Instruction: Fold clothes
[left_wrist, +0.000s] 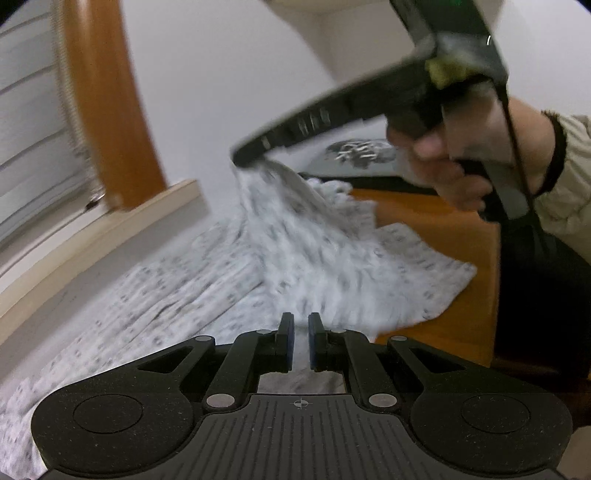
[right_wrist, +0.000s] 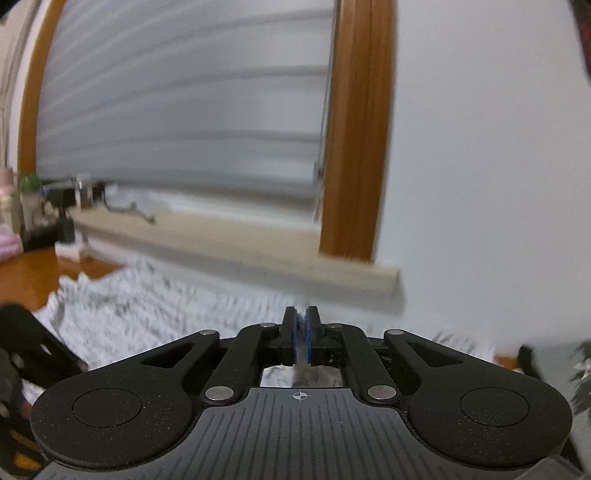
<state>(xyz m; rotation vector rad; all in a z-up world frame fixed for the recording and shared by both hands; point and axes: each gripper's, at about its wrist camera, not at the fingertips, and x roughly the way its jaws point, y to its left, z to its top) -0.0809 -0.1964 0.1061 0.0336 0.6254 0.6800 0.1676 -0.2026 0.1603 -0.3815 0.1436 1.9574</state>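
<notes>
ahead of the left gripper (left_wrist: 301, 325), clenched on cloth, the garment (left_wrist: 295, 251) rises to the right gripper (left_wrist: 245, 157), also clenched on it.

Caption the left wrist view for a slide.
Right tool lifts a corner of the patterned white garment above the wooden table, left tool closed in foreground.

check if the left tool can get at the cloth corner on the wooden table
Probably yes: the corner lies exposed on the table, right of the left tool, nothing over it; the right tool lifts the cloth farther back.
</notes>
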